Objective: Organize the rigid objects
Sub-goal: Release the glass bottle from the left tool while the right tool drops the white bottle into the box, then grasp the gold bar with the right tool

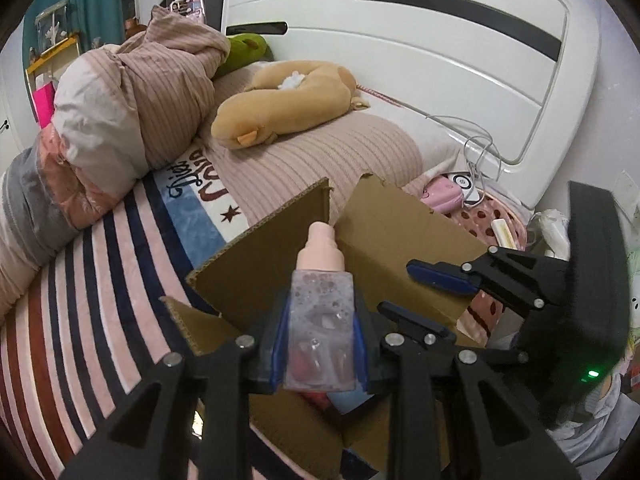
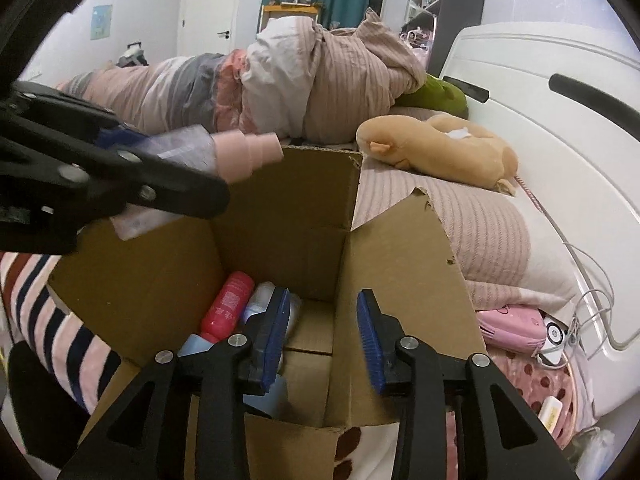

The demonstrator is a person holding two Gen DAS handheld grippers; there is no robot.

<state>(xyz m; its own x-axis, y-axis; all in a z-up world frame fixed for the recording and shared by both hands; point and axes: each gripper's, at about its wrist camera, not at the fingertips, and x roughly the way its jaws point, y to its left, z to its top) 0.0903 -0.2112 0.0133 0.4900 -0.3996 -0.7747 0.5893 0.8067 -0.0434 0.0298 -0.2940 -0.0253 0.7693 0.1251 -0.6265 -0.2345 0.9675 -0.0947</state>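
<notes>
**Bottle held over an open box on a bed**

Left wrist view: The left gripper (image 1: 320,344) pinches a clear bottle (image 1: 320,320) with a pink cap between its blue pads. The bottle points away from the camera, its cap toward the far flaps of a brown cardboard box (image 1: 400,240). The bottle hangs above the box opening. Inside the box, just below the bottle, a bit of red and pale blue shows. To the right of the box, the right gripper (image 1: 424,300) reaches in over the box's right flap, its fingers apart with nothing between them. The box sits on a striped blanket (image 1: 100,300). Behind the box lie a tan plush toy (image 1: 280,108) and a rolled quilt (image 1: 140,92); farther back stands a white headboard (image 1: 440,60).

Right wrist view: The right gripper (image 2: 324,328) points down into the box (image 2: 400,260), its blue pads spread and holding nothing. In the box, at its left side, a red bottle (image 2: 228,304) leans against the wall, with a white item and a pale blue one beside it. Above the box's left wall the left gripper (image 2: 160,160) comes in from the left, clamping the bottle (image 2: 240,152), which lies nearly level with its pink cap pointing right. Right of the box, a pink case (image 2: 512,328) lies near the headboard (image 2: 560,140). The plush toy (image 2: 436,152) lies behind the box.
</notes>
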